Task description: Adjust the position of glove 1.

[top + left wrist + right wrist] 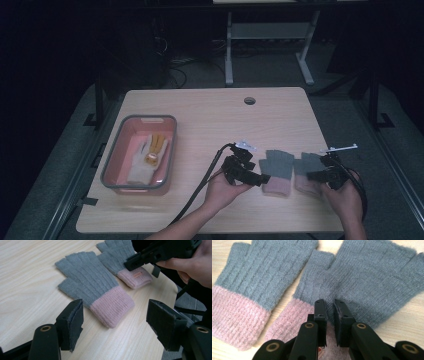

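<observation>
We see two grey fingerless gloves with pink cuffs lying side by side near the surface's (200, 115) front edge: left glove (92, 287), right glove (362, 282). Our right tool (330, 307) is pinching the right glove's knit; our left tool (113, 322) gapes wide before the left cuff. A tray (112, 155) already holds another glove (145, 160), so these two likely remain.
</observation>
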